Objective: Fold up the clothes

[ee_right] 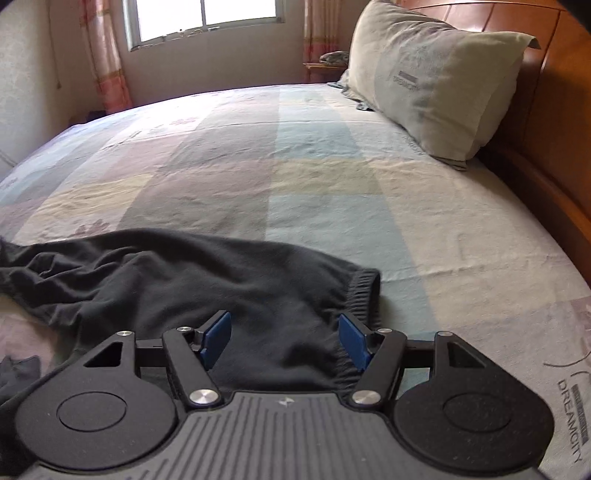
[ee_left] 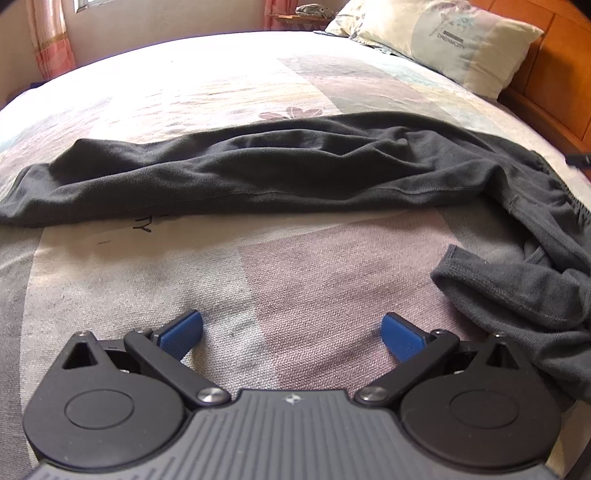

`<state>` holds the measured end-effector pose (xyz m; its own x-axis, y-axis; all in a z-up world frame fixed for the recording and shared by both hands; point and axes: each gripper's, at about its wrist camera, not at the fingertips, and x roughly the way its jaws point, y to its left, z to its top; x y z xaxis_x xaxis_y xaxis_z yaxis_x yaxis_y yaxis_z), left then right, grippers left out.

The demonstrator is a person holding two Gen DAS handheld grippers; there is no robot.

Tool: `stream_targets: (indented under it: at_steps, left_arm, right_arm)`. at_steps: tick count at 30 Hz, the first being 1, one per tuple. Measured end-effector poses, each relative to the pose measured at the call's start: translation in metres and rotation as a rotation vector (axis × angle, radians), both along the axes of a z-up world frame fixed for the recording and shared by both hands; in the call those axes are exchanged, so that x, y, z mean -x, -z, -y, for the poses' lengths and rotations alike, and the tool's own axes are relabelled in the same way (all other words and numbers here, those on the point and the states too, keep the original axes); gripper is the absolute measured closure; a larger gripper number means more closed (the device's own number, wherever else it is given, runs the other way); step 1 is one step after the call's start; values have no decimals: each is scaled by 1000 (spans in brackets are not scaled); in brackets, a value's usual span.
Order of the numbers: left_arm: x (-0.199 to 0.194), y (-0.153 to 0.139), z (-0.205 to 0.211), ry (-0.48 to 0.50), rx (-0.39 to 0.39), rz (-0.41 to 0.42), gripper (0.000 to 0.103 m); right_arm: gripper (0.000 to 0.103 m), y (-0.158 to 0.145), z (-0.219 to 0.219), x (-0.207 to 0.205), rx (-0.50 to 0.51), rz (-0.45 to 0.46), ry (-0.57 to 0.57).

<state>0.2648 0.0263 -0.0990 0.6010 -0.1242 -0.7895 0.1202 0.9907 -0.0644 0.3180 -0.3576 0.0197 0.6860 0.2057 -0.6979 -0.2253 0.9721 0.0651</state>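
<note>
Dark grey trousers (ee_left: 280, 173) lie crumpled across the bed, one leg stretched left to right, another part bunched at the right (ee_left: 517, 306). My left gripper (ee_left: 291, 332) is open and empty over bare bedspread, in front of the stretched leg and left of the bunched part. In the right wrist view the trousers (ee_right: 221, 280) end in an elastic waistband (ee_right: 364, 291) at the right. My right gripper (ee_right: 284, 338) is open, with its jaws apart just above the cloth near the waistband.
The patchwork bedspread (ee_right: 295, 166) covers the bed. A pillow (ee_right: 436, 81) leans on the wooden headboard (ee_right: 554, 122) at the right. A window with curtains (ee_right: 207, 18) is behind, and a small shelf (ee_right: 325, 62) stands in the far corner.
</note>
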Motion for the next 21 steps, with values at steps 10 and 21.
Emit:
stream_targets:
  at_steps: [10,21]
  left_arm:
    - [-10,-11,-40,-53,226,-49,1]
    - [-13,-31,-138,-304,276,17,1]
  right_arm:
    - [30,4,-73,56,6,-1,-243]
    - [41,-29,-137,21,-23,56,-472]
